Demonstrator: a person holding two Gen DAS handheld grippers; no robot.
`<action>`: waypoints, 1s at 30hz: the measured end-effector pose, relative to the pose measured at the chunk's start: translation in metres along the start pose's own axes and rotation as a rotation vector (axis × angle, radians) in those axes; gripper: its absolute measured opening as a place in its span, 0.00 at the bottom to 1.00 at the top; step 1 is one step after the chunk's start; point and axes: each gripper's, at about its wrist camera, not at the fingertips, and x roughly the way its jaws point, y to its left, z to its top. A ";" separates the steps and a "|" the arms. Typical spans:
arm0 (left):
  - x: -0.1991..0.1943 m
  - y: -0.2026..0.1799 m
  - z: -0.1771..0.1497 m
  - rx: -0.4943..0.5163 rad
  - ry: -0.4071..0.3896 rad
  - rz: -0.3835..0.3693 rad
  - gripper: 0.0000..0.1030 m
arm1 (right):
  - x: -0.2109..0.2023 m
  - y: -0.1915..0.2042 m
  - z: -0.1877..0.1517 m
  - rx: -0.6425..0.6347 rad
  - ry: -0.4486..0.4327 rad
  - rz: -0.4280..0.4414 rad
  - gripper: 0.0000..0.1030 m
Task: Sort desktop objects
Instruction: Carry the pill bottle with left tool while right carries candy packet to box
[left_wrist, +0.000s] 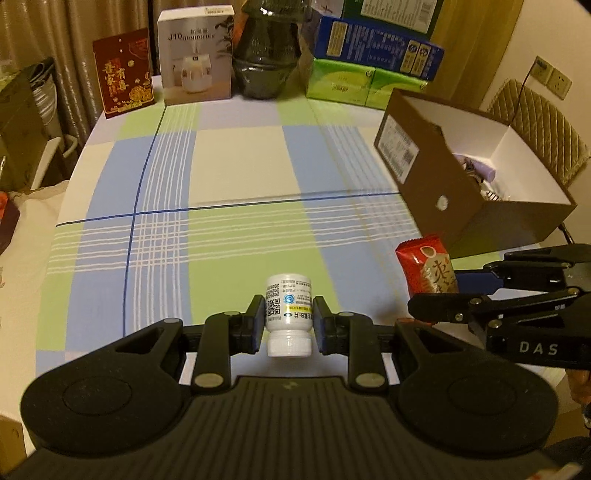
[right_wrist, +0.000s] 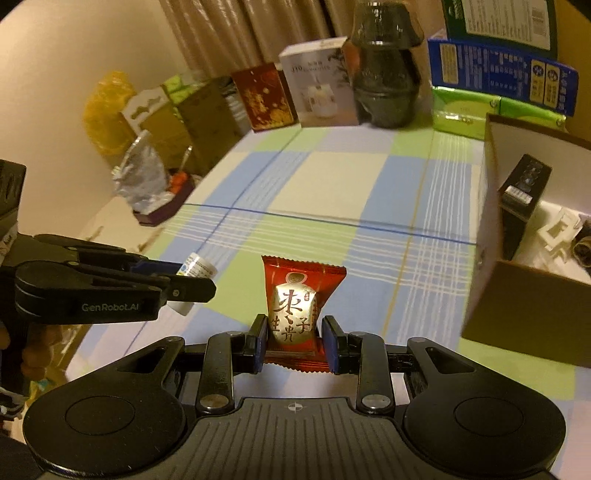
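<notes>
While the left gripper (left_wrist: 289, 320) pinched the inverted white pill bottle (left_wrist: 288, 317) and the right gripper (right_wrist: 294, 341) clamped the red snack packet (right_wrist: 298, 310) above the checked tablecloth (left_wrist: 236, 170), either could have slipped before reaching the brown box (left_wrist: 458, 206) nearby, the crinkly packet likeliest.

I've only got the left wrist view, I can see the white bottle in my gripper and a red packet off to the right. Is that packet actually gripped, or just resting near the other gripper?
Observer: Gripped. In the right wrist view the right gripper is shut on the packet, pads on both sides.
Operator: What's in the box? I only see something purple.
Observer: The box also holds a black carton leaning on its wall and a white plastic piece.
Operator: Anything left of the table?
Observer: Yes, a crumpled foil bag beside the table edge.
</notes>
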 end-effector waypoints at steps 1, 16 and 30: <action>-0.003 -0.006 -0.001 -0.004 -0.005 0.003 0.22 | -0.006 -0.003 -0.001 -0.005 -0.004 0.007 0.28; -0.018 -0.102 0.000 0.025 -0.042 -0.008 0.22 | -0.081 -0.069 -0.024 -0.004 -0.042 0.021 0.28; 0.001 -0.201 0.015 0.141 -0.068 -0.097 0.22 | -0.150 -0.145 -0.049 0.067 -0.102 -0.083 0.28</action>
